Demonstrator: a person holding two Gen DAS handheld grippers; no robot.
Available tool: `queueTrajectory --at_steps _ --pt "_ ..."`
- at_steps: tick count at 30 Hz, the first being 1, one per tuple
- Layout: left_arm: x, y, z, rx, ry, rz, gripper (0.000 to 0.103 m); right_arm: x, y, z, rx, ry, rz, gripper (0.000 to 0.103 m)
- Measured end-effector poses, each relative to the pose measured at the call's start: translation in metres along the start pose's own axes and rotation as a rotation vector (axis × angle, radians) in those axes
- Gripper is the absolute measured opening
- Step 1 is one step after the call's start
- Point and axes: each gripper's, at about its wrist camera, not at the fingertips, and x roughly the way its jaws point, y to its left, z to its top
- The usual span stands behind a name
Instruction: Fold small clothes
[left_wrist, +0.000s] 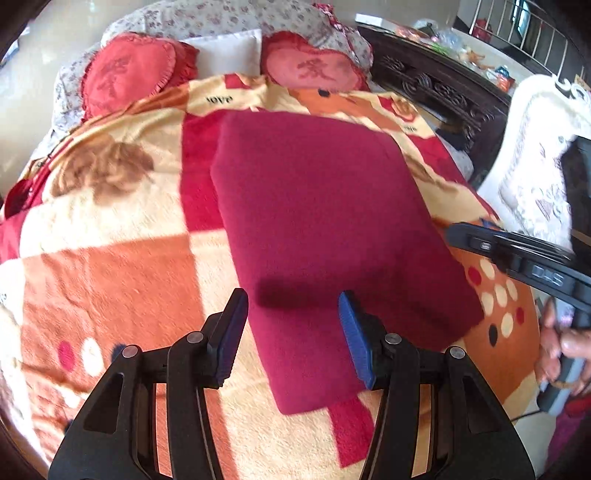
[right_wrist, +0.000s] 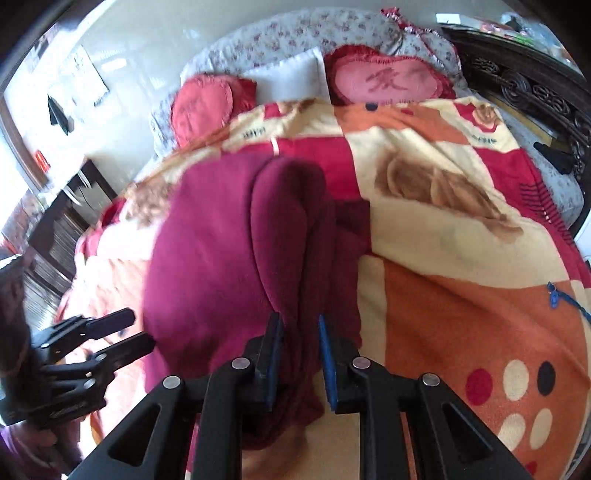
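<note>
A dark red fleece garment (left_wrist: 325, 229) lies folded in a long rectangle on the patterned blanket (left_wrist: 110, 280). My left gripper (left_wrist: 293, 314) is open, its jaws wide apart above the garment's near left edge, holding nothing. My right gripper (right_wrist: 301, 332) is shut on a bunched fold of the same garment (right_wrist: 221, 236), whose right side is lifted and doubled over. The left gripper also shows at the lower left of the right wrist view (right_wrist: 125, 332), open beside the garment. Part of the right gripper's body (left_wrist: 517, 258) and the hand holding it show at the right of the left wrist view.
Two red heart-shaped cushions (left_wrist: 129, 77) (left_wrist: 314, 70) and a white pillow (left_wrist: 229, 51) lie at the head of the bed. A dark carved wooden bed frame (left_wrist: 436, 85) runs along the right. A white padded chair (left_wrist: 535, 166) stands at far right.
</note>
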Motion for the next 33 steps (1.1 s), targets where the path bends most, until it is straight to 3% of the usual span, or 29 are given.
queueTrajectory --at_steps 2,4,5,6,9,13,15,18,22,26,30,33 --pt "0.002 0.002 0.007 -0.011 -0.003 0.013 0.051 -0.011 0.009 0.006 -0.017 -0.046 0.010 0.021" --pt "0.005 0.002 0.012 -0.025 -0.004 0.015 0.051 -0.014 0.021 0.012 -0.046 -0.065 0.013 0.032" --pt "0.008 0.002 0.014 -0.030 -0.004 0.015 0.051 -0.013 0.026 0.014 -0.054 -0.068 0.016 0.042" --pt "0.010 0.001 0.016 -0.032 -0.003 0.017 0.051 -0.012 0.031 0.016 -0.066 -0.075 0.024 0.044" --pt "0.017 -0.001 0.019 -0.033 0.005 0.020 0.051 0.000 0.037 0.021 -0.088 -0.073 0.030 0.044" --pt "0.025 0.000 0.023 -0.039 0.004 0.026 0.063 0.028 0.026 0.024 -0.086 -0.040 -0.052 0.044" --pt "0.030 0.000 0.025 -0.043 0.012 0.030 0.064 0.044 0.012 0.022 -0.068 -0.008 -0.071 0.047" --pt "0.035 0.000 0.026 -0.040 0.013 0.033 0.071 0.051 -0.004 0.018 -0.028 -0.026 -0.066 0.068" --pt "0.034 0.008 0.027 -0.066 0.018 -0.012 0.071 0.049 -0.017 0.017 0.030 -0.033 0.009 0.068" --pt "0.032 0.028 0.028 -0.138 0.018 -0.129 0.071 0.047 -0.026 0.017 0.075 -0.025 0.119 0.071" --pt "0.046 0.040 0.028 -0.189 0.059 -0.186 0.072 0.058 -0.038 0.016 0.146 -0.001 0.204 0.076" --pt "0.056 0.039 0.029 -0.201 0.054 -0.216 0.078 0.067 -0.039 0.017 0.153 -0.002 0.238 0.080"
